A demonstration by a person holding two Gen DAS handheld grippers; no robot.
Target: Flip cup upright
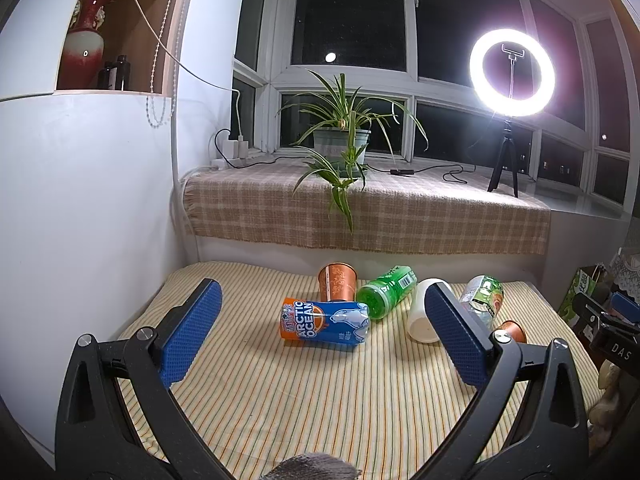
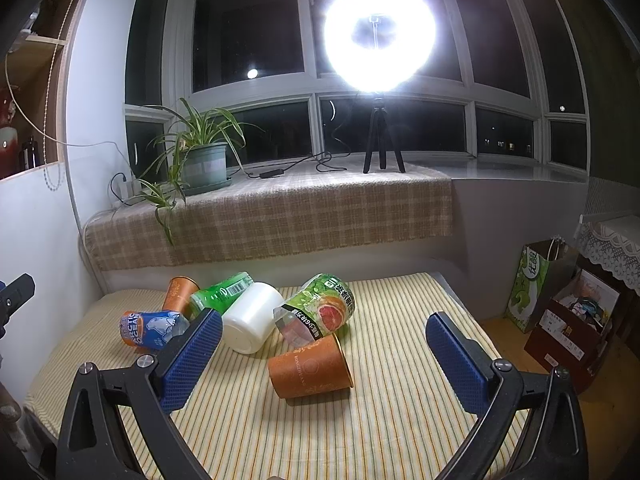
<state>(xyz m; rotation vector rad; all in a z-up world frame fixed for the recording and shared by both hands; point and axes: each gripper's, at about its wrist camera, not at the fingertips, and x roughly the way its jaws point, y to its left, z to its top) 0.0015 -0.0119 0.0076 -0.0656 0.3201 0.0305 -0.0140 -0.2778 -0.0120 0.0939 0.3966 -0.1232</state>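
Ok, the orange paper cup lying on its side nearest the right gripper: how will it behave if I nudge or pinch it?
The orange paper cup lies on its side on the striped cloth, so a nudge would probably roll it, curving because it tapers. It looks thin-walled and empty, so likely light and easily crushed by a hard pinch. The right gripper is open.
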